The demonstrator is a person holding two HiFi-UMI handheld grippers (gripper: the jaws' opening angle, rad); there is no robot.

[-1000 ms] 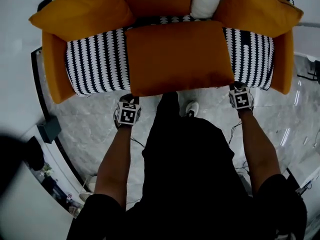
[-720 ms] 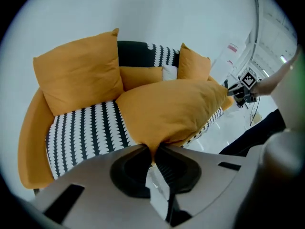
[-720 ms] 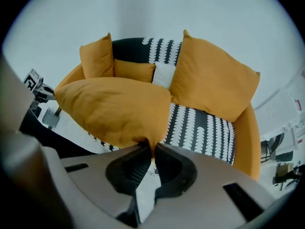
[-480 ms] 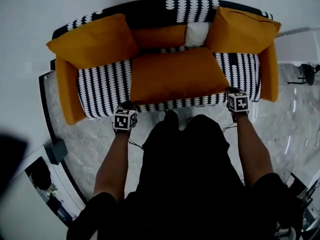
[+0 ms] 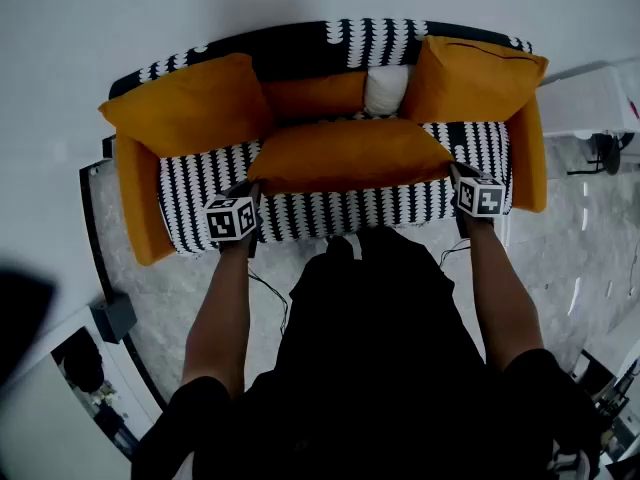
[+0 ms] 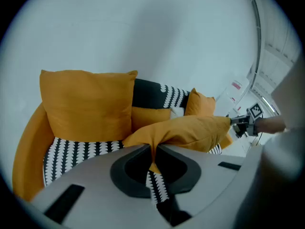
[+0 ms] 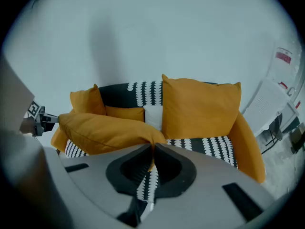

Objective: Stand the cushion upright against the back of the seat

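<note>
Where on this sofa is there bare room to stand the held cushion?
Bare striped seat between the left corner cushion and the held cushion, and a narrower strip beside the right corner cushion. The back middle is crowded: small orange cushion, white pillow.

Plump orange cushion (image 5: 350, 153), long side left to right over the striped seat (image 5: 205, 193), near corners raised, not yet upright

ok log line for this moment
left gripper: shut on cushion corner | right gripper: shut on other corner | cushion: held over seat, not upright
</note>
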